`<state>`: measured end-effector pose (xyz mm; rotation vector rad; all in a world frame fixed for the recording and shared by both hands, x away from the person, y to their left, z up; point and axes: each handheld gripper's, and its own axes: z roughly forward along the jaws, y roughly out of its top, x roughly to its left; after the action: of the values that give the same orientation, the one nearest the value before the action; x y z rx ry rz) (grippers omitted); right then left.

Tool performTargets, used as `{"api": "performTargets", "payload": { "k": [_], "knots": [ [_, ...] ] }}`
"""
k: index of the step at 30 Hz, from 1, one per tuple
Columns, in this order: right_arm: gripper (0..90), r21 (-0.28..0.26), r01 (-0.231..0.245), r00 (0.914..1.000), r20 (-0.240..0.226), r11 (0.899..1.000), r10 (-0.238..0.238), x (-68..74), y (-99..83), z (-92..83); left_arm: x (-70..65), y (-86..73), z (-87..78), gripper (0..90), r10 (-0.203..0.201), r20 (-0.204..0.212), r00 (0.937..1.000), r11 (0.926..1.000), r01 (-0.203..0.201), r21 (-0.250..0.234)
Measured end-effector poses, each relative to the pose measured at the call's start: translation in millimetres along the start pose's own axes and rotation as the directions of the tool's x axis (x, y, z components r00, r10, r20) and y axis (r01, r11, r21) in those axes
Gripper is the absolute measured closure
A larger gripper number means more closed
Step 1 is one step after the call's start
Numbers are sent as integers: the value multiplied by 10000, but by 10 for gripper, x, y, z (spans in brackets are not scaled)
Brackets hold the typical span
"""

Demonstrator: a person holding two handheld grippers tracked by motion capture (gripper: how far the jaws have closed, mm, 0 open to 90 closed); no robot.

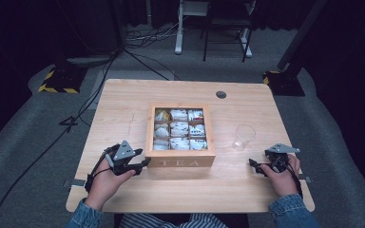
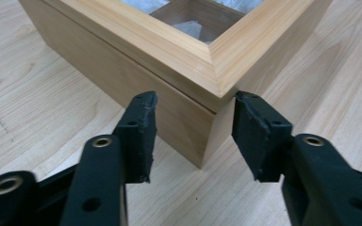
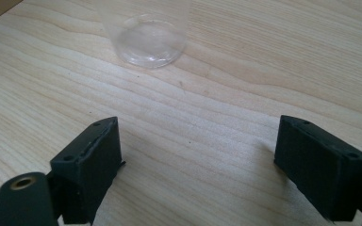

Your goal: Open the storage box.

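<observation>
A wooden tea box (image 1: 180, 161) marked TEA sits mid-table, its compartments holding white tea bags (image 1: 179, 128). My left gripper (image 1: 145, 164) is at the box's near left corner. In the left gripper view the jaws straddle that corner of the box (image 2: 122, 70), and my left gripper (image 2: 193, 101) is shut on it, with the tips touching both side faces just under the framed top. My right gripper (image 1: 253, 164) rests low at the table's right, open, with bare wood between the jaws of my right gripper (image 3: 198, 136). A clear glass (image 1: 244, 137) stands just beyond it, and its base shows as the glass (image 3: 148, 44).
The wooden table (image 1: 123, 95) has a round cable hole (image 1: 221, 94) at the back. Beyond it are grey carpet, cables, stand bases and chair legs. The person's sleeves come in over the near edge.
</observation>
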<state>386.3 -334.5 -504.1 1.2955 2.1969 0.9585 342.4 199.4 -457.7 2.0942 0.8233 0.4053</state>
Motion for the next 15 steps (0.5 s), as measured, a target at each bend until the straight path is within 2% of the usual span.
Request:
{"api": "performTargets", "payload": {
  "k": [4,6,11,15],
  "knots": [
    [156,-1,4,10000,0,10000,-4,0,0,0,-16,10,16,560,227,56,9997,9997,-227,-62],
    [156,-2,4,10000,5,10000,-4,0,0,0,-29,18,28,542,337,-7,9994,9994,-337,-98],
    [156,-3,5,10000,6,10000,-5,0,0,0,-31,42,15,542,267,-80,9996,9995,-269,-192],
    [158,-11,0,10000,5,10000,0,1,-1,-1,-55,74,15,510,531,-313,9981,9983,-538,-212]
  ]
}}
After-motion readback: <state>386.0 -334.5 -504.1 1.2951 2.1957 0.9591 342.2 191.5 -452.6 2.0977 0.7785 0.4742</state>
